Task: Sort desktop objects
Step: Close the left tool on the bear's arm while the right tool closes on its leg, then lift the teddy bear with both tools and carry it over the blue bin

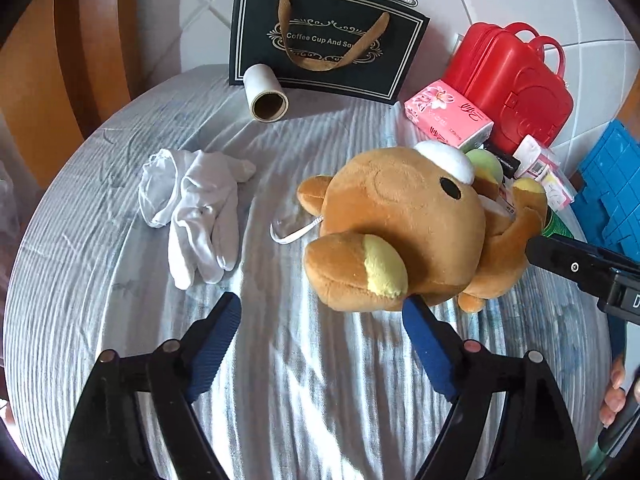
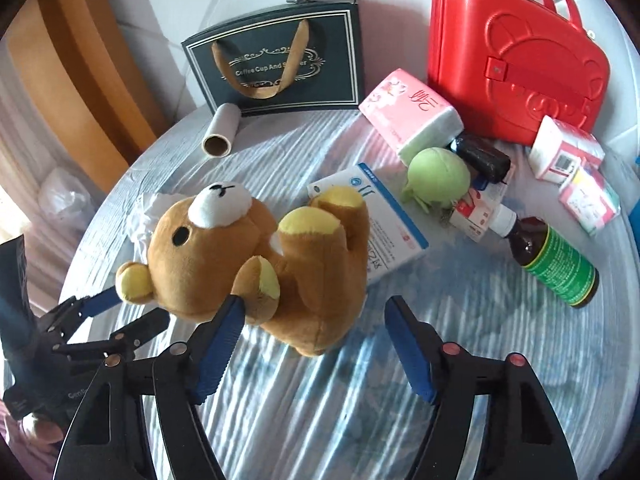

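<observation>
Left wrist view: the left hand-held gripper (image 1: 322, 330) is hovering open beside the bear (image 1: 404, 224), which is lying on the surface (image 1: 120, 320). The bag (image 1: 324, 36) is reading "Coffee Cup And Sa…".

Right wrist view: the right hand-held gripper (image 2: 314, 330) is standing open, its left pad touching the bear (image 2: 256, 268). The red case (image 2: 516, 60) is sitting shut.

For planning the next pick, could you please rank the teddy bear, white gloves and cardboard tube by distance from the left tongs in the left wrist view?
1. Teddy bear, right, beside the left tongs.
2. White gloves, left, mid-table.
3. Cardboard tube, far edge, by the bag.
</observation>
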